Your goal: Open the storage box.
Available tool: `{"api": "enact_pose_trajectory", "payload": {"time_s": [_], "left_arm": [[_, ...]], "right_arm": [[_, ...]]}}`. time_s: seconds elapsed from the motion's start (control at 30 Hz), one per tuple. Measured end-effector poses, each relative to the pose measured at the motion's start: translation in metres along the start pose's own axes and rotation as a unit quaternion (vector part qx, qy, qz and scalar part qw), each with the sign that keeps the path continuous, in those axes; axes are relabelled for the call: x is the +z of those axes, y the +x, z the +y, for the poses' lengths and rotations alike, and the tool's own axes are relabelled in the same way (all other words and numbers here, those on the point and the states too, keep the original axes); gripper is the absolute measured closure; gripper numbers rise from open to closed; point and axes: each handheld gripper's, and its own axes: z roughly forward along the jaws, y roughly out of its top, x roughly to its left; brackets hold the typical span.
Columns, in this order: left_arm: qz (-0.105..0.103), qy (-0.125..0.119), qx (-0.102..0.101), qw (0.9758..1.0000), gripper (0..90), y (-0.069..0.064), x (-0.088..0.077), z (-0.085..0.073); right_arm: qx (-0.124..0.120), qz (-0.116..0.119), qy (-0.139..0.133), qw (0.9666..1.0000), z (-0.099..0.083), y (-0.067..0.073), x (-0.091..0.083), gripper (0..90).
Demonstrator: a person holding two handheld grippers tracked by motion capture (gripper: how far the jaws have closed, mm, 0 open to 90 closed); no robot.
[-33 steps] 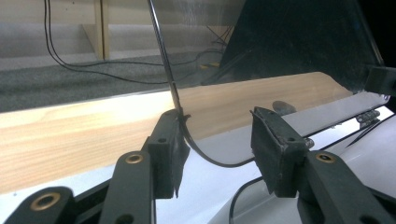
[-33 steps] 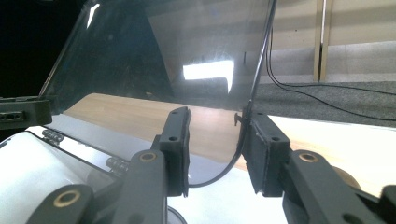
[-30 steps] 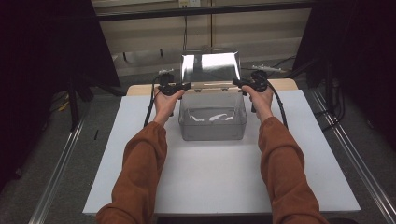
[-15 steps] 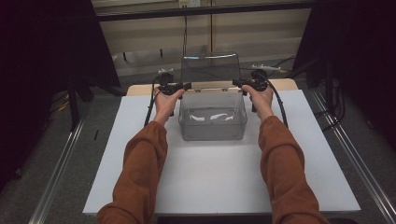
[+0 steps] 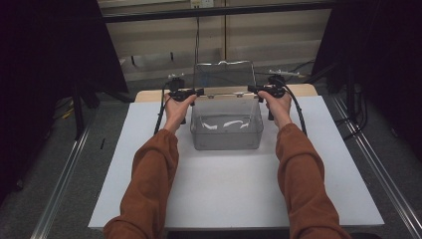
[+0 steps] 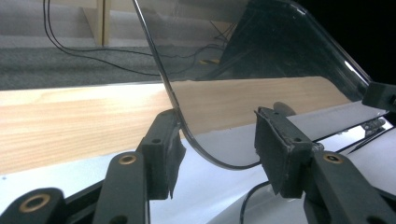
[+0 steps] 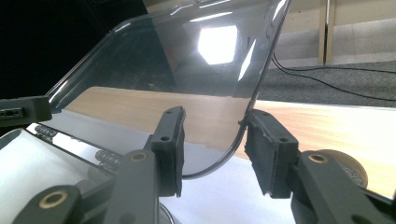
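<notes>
A clear plastic box [image 5: 226, 134] stands on the white table top, and its hinged clear lid [image 5: 223, 75] is raised nearly upright at the back. My left gripper [image 5: 199, 92] is at the lid's left lower corner and my right gripper [image 5: 251, 89] at its right one. In the left gripper view the lid [image 6: 261, 56] has its rounded corner between the left gripper's [image 6: 217, 135] jaws; it leans on one pad [image 6: 163, 149] and is clear of the other. In the right gripper view the lid [image 7: 187, 60] sits likewise in the right gripper [image 7: 215, 140], with one pad [image 7: 264, 149] touching.
The white table top [image 5: 224, 189] has free room in front of the box. A wooden strip [image 5: 149, 95] runs along its far edge. Cables [image 5: 161, 112] trail from both grippers. Metal rails [image 5: 59, 184] flank the table on the floor. Pale streaks lie in the box; what they are I cannot tell.
The lid has swung up from a slanted, glare-bright position to nearly upright. Both hands have stayed at its lower corners.
</notes>
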Motion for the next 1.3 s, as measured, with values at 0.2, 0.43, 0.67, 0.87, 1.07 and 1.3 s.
{"api": "enact_pose_trajectory", "payload": {"time_s": [0.2, 0.43, 0.67, 0.87, 1.07, 1.3], "left_arm": [[-0.003, 0.001, -0.007, 1.0, 49.2, 0.002, 0.001, -0.001], [-0.001, -0.001, 0.007, 1.0, 49.3, 0.001, 0.002, -0.002], [0.007, -0.016, -0.003, 0.9998, 32.6, 0.003, 0.005, -0.006], [-0.003, -0.03, 0.026, 0.9992, 26.8, 0.005, 0.0, -0.003], [-0.001, -0.036, 0.051, 0.998, 20.5, 0.002, -0.005, -0.003], [-0.005, -0.049, 0.076, 0.9959, 12.7, 0.001, -0.012, -0.009]], "right_arm": [[0.003, -0.002, 0.002, 1.0, -0.001, 0.0, 0.0, 55.2], [-0.015, -0.017, 0.006, 0.9997, -0.003, 0.002, 0.002, 63.7], [-0.043, -0.042, -0.022, 0.998, -0.003, 0.004, 0.001, 48.2], [-0.059, -0.049, -0.037, 0.9964, -0.002, 0.006, -0.003, 40.4], [-0.068, -0.051, -0.045, 0.9954, -0.002, 0.01, -0.011, 28.6], [-0.099, -0.055, -0.054, 0.9921, -0.004, 0.015, -0.018, 17.9]]}}
